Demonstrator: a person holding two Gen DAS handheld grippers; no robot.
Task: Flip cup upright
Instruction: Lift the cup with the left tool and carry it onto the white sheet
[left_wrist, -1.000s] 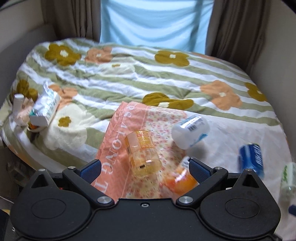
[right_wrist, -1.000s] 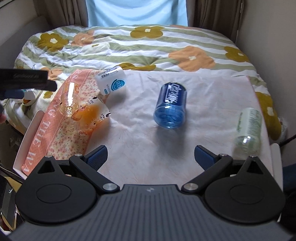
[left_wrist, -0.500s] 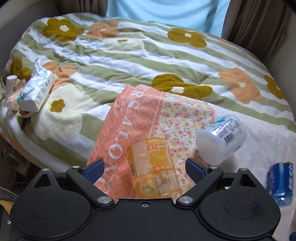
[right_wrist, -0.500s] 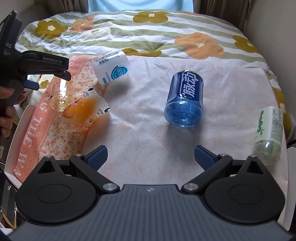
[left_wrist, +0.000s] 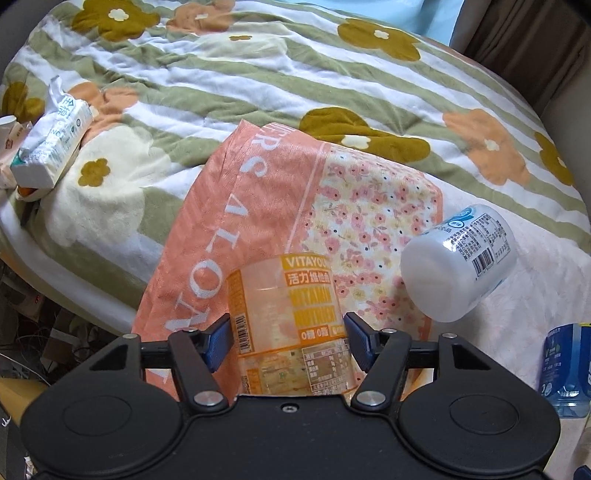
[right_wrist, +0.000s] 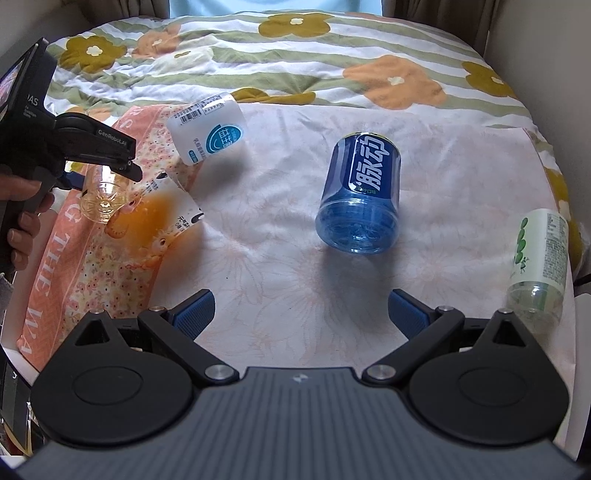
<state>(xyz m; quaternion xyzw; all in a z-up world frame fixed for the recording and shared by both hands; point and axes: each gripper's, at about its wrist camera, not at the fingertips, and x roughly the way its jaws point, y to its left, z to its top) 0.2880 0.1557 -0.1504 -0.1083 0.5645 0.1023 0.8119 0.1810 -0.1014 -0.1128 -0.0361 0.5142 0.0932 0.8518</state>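
blue cup (right_wrist: 360, 197) on side, right tool (right_wrist: 299, 314) agape
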